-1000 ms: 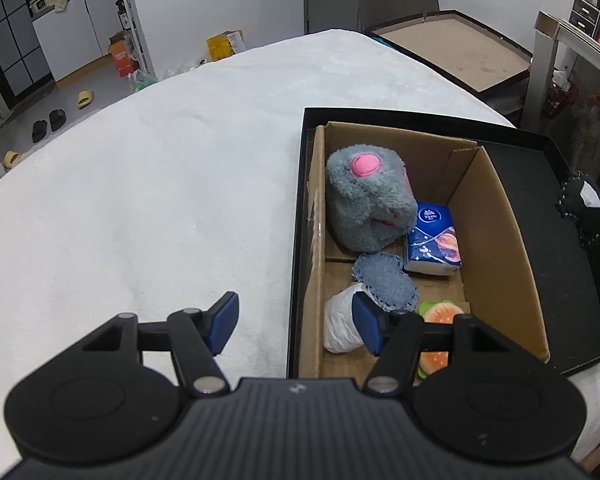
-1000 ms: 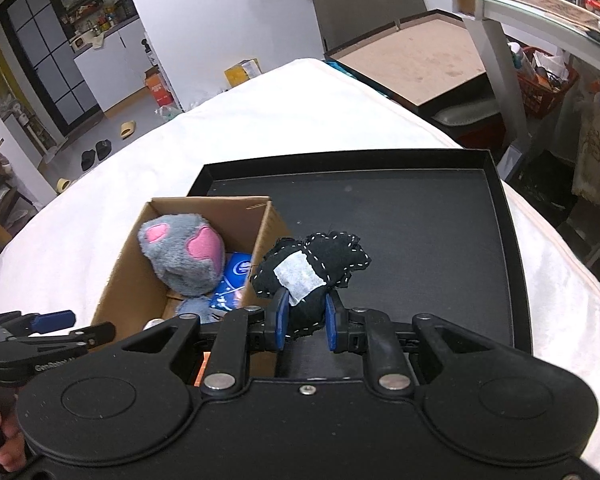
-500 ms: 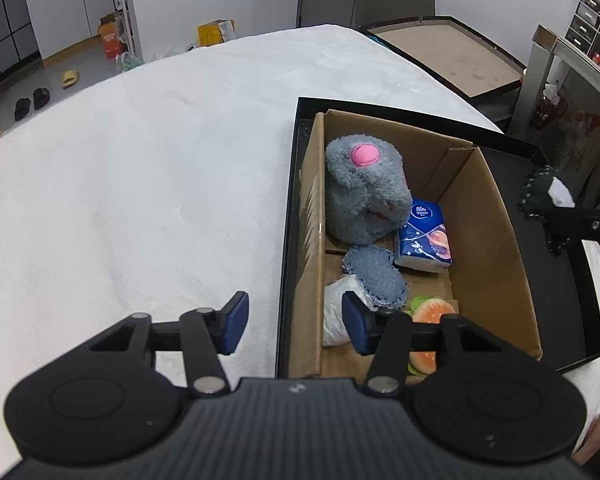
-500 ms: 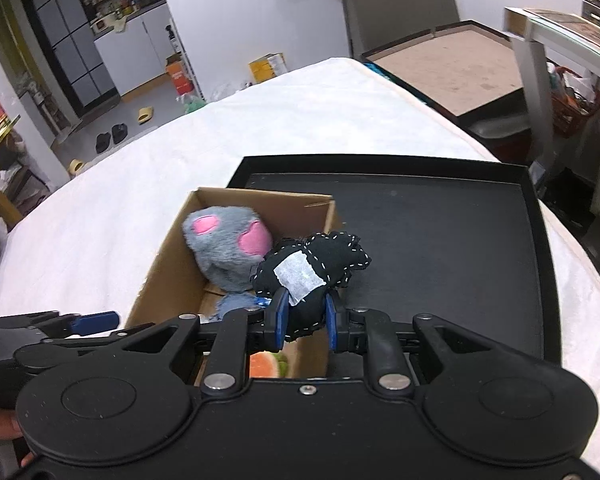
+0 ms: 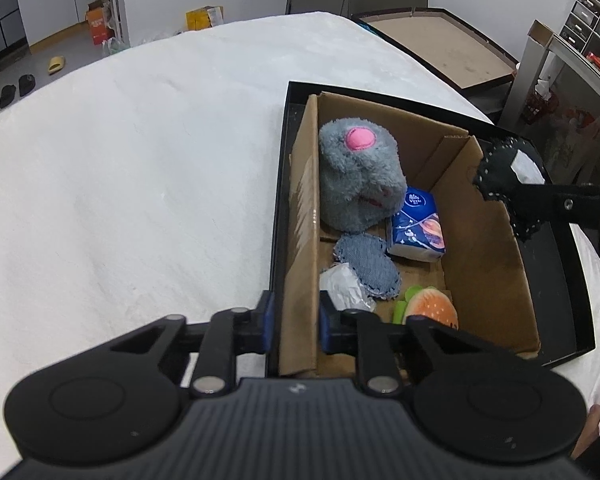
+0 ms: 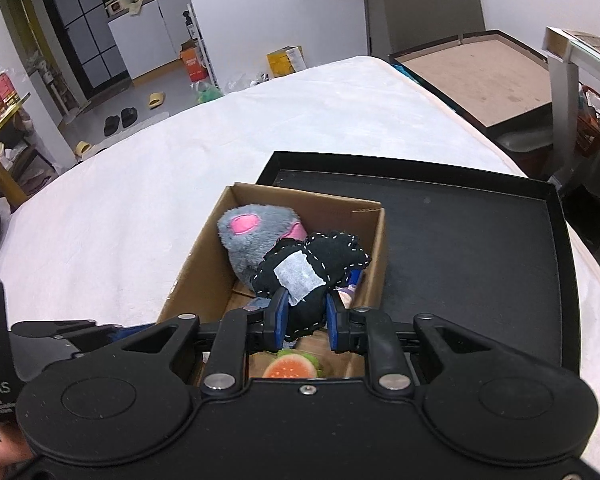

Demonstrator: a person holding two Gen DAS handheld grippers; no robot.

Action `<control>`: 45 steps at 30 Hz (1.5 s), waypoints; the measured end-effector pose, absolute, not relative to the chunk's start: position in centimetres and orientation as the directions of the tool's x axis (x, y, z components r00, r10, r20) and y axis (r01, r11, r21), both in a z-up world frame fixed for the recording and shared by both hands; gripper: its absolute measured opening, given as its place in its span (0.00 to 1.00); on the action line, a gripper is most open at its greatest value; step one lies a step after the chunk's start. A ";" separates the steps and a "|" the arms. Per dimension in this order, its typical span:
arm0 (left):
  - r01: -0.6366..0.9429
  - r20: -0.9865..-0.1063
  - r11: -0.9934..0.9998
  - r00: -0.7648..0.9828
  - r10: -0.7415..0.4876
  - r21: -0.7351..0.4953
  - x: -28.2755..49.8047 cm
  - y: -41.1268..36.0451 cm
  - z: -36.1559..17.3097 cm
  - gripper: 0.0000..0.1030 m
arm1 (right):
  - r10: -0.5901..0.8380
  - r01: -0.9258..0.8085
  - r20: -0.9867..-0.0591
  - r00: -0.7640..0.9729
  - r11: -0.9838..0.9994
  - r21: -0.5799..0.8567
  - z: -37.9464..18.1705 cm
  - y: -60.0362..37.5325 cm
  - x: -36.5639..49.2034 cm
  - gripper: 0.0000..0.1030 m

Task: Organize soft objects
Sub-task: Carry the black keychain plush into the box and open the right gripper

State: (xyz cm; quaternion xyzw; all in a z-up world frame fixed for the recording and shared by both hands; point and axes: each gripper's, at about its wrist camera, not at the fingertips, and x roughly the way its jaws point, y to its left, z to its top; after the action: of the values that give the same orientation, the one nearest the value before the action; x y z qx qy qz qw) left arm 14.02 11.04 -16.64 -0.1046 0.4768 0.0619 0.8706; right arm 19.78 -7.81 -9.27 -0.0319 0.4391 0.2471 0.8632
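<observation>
A cardboard box (image 5: 488, 256) stands in a black tray (image 5: 568, 280) on a white cloth. It holds a grey plush with a pink patch (image 5: 360, 176), a blue tissue pack (image 5: 418, 226), a denim pad (image 5: 366, 266), a white wad (image 5: 342, 286) and a burger toy (image 5: 430, 308). My left gripper (image 5: 294, 326) straddles the box's left wall, one finger on each side. My right gripper (image 6: 306, 322) is shut on a black stitched pouch (image 6: 308, 268) and holds it over the box; the pouch also shows in the left wrist view (image 5: 508, 182).
The black tray (image 6: 480, 248) has bare floor right of the box (image 6: 204, 276). A white cloth (image 5: 140, 180) covers the table to the left. A framed board (image 6: 484, 76) and a shelf unit (image 5: 572, 64) stand beyond the table at the right.
My left gripper moved right and narrowed onto the box's left wall. My right gripper carried the black pouch left, from over the tray to over the box.
</observation>
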 end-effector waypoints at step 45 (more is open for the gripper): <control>-0.181 -0.797 0.980 0.602 0.046 -0.080 11.2 7.2 -6.6 0.78 | 0.390 -0.288 -0.696 0.603 0.920 0.266 -5.4 -15.8 15.1 1.00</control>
State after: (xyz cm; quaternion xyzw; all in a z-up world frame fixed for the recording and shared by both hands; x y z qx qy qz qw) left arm 11.23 7.22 -6.60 -0.0767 0.4417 0.0636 0.8916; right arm 15.11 -15.78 -5.43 0.0631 0.4030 0.1899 0.8930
